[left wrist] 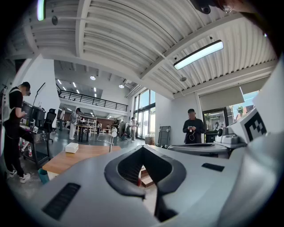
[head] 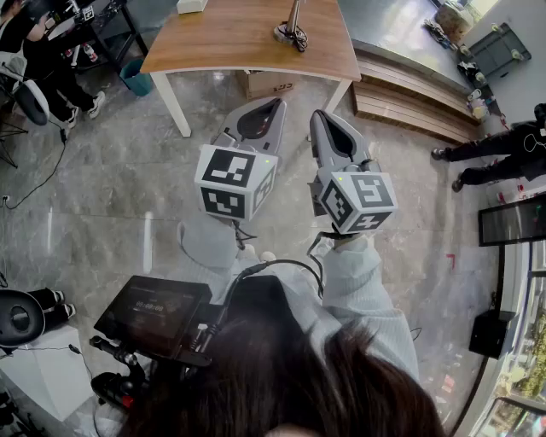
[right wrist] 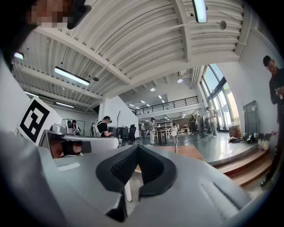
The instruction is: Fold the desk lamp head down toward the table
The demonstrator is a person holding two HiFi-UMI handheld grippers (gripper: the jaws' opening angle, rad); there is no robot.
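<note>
The desk lamp (head: 294, 26) stands upright on the far side of a wooden table (head: 239, 43); its base and thin stem show, the head is cut off by the picture's top edge. In the left gripper view the lamp (left wrist: 111, 138) is small and distant, as is the lamp (right wrist: 176, 141) in the right gripper view. My left gripper (head: 273, 106) and right gripper (head: 317, 116) are held level, side by side over the floor, well short of the table. Both are shut with nothing between the jaws. The left gripper (left wrist: 143, 149) and right gripper (right wrist: 137, 148) point toward the table.
A white box (head: 192, 5) lies on the table's far left. Under the table are a cardboard box (head: 266, 85) and a teal bin (head: 136, 77). Wooden steps (head: 409, 94) run at the right. People stand at the left (head: 43, 51) and right (head: 499, 149).
</note>
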